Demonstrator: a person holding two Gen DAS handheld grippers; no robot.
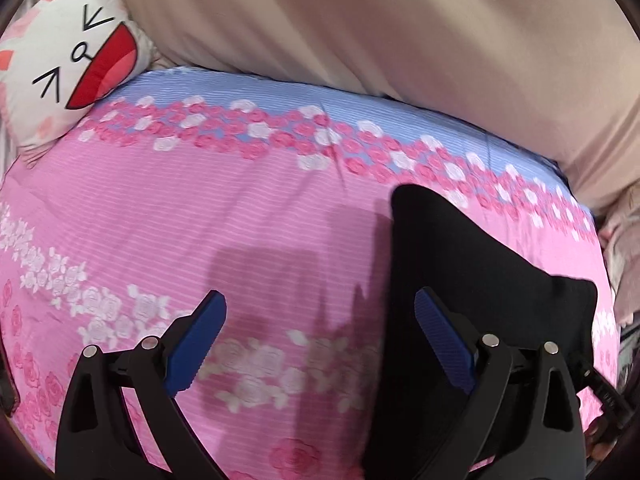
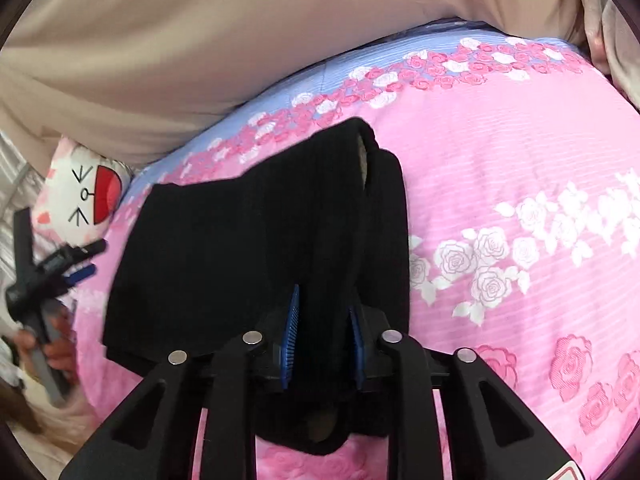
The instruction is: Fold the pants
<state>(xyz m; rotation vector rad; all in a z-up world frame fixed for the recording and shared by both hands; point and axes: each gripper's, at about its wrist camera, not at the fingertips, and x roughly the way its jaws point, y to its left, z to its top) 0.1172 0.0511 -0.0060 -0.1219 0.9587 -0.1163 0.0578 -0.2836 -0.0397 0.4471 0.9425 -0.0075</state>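
Black pants [image 2: 240,240] lie folded into a thick stack on the pink rose-print bed sheet [image 2: 500,168]. My right gripper [image 2: 323,330] is at the near edge of the stack, its blue pads [image 2: 294,320] close together with a fold of the black cloth filling the gap. In the left wrist view the pants [image 1: 460,248] lie to the right, partly behind the right finger. My left gripper [image 1: 320,300] hovers over bare sheet with its jaws wide apart and nothing between them. From the right wrist view the left gripper [image 2: 86,258] shows at the far left, held in a hand.
A white cartoon-face pillow [image 1: 72,64] lies at the sheet's far left corner. A large beige cushion or cover [image 1: 360,20] runs along the far edge of the bed. Pale bedding [image 1: 628,264] shows at the right edge.
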